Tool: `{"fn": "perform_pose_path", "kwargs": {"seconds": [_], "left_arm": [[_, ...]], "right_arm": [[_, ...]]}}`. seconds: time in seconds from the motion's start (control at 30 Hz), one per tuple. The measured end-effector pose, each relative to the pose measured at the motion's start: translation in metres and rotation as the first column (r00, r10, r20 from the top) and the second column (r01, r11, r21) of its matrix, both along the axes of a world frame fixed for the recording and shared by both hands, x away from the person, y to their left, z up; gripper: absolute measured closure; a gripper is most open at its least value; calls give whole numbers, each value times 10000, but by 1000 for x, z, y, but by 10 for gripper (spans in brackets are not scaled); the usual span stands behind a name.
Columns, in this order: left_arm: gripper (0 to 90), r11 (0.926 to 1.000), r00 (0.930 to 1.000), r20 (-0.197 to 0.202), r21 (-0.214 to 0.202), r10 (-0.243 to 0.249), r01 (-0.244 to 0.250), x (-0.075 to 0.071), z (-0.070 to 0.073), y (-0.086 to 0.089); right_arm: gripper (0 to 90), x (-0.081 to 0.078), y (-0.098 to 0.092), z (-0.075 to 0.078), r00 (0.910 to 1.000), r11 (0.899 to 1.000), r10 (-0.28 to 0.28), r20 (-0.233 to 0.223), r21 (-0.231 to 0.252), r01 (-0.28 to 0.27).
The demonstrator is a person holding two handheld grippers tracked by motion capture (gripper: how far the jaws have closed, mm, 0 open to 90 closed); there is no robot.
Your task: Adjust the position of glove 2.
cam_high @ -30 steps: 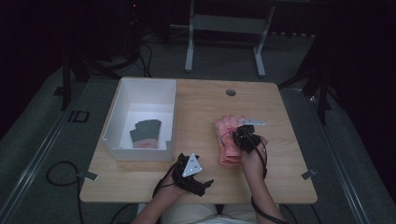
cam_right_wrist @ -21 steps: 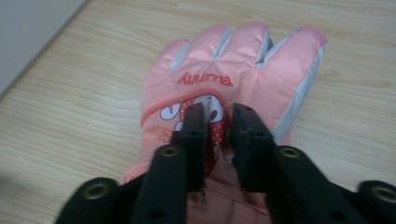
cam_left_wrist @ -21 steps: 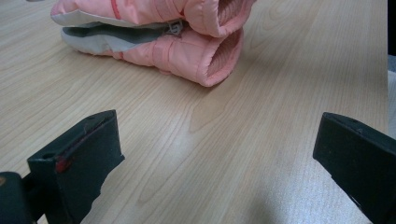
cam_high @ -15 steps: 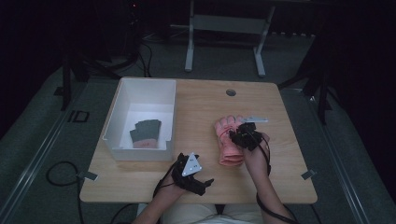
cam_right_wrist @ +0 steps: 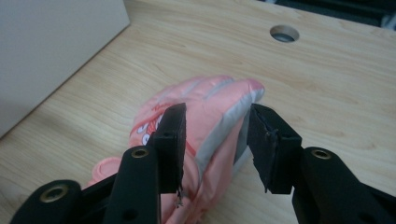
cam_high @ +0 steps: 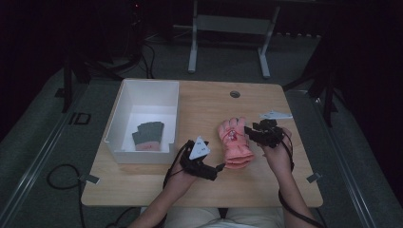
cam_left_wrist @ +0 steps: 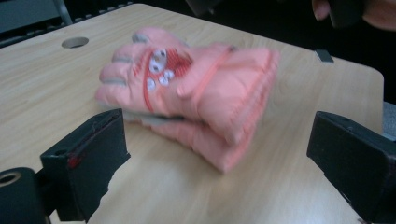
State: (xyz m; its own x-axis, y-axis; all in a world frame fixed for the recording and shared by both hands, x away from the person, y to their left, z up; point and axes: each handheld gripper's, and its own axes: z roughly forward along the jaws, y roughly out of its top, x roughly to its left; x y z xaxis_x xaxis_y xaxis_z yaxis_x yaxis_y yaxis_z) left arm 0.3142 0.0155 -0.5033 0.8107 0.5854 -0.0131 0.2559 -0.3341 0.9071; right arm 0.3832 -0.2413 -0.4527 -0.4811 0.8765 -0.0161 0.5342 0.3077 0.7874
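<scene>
Since a second ago, both of my hands are lifting away from the pink glove pair, and my right tongs have just been opening after being clenched on the fingers.

Going left to right: the white bin [cam_high: 124, 108] is sitting at ten o'clock on the desk [cam_high: 209, 102], and a dark grey glove pair [cam_high: 148, 133] is lying inside it on the floor of the bin. My left tongs [cam_high: 215, 168] are hovering at about six o'clock, just beside the cuff of the pink gloves [cam_high: 235, 142], with the jaws spread wide and nothing between them; in the left gripper view the stacked pink gloves [cam_left_wrist: 187, 93] are lying ahead of the jaws, apart from both pads. The gloves are resting near the middle of the desk, one on top of the other, fingers pointing toward twelve o'clock. My right tongs [cam_high: 251, 132] are hanging at three o'clock of the gloves, part-way open; in the right gripper view the glove fingers [cam_right_wrist: 210, 107] are showing behind and between the jaws, but the pads are not pressing on them.

I am judging that the stacking step is finishing and the pair is now ready to move. Next I am needing to clamp both layers together at the cuff or the middle, so they do not slide apart, and carry them toward the bin at ten o'clock.
</scene>
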Motion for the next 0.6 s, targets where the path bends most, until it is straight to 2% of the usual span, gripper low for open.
{"fn": "perform_pose_path", "kwargs": {"seconds": [0.07, 0.13, 0.17, 0.23, 0.33, 0.4, 0.47, 0.53, 0.6], "left_arm": [[77, 9999, 9998, -135, 98, 132, -131, 13, 6, -6], [100, 9979, 9993, -89, 547, 362, -356, 25, 11, -14], [130, 9979, 9993, -160, 554, 341, -332, 31, 12, -16], [147, 9975, 9978, -436, 532, 498, -474, 45, 13, -20], [210, 9960, 9939, -884, 658, 655, -598, 64, 8, -24], [225, 9933, 9885, -1207, 820, 909, -814, 75, 3, -28], [239, 9943, 9760, -1966, 691, 935, -813, 85, -3, -30], [241, 9887, 9699, -2154, 1205, 1140, -895, 91, -8, -35], [241, 9842, 9584, -2491, 1413, 1393, -1063, 96, -13, -38]], "right_arm": [[571, 4, 1, 0, 10000, 10000, 52, 33, -45, -52], [564, 8, 2, -2, 9999, 9999, 145, 6, -63, -145], [564, 10, 2, -4, 9999, 9999, 161, -24, -34, -162], [558, 11, 2, -8, 9999, 9998, 158, -41, 103, -158], [546, 16, 4, -15, 9997, 9999, 99, -203, 58, -98], [541, 19, 7, -18, 9995, 9999, 130, -289, 54, -129], [530, 21, 10, -22, 9992, 9999, 141, -373, -13, -142], [519, 22, 10, -29, 9980, 9998, 182, -604, -83, -187], [512, 23, 9, -38, 9961, 9996, 204, -856, -155, -218]]}}
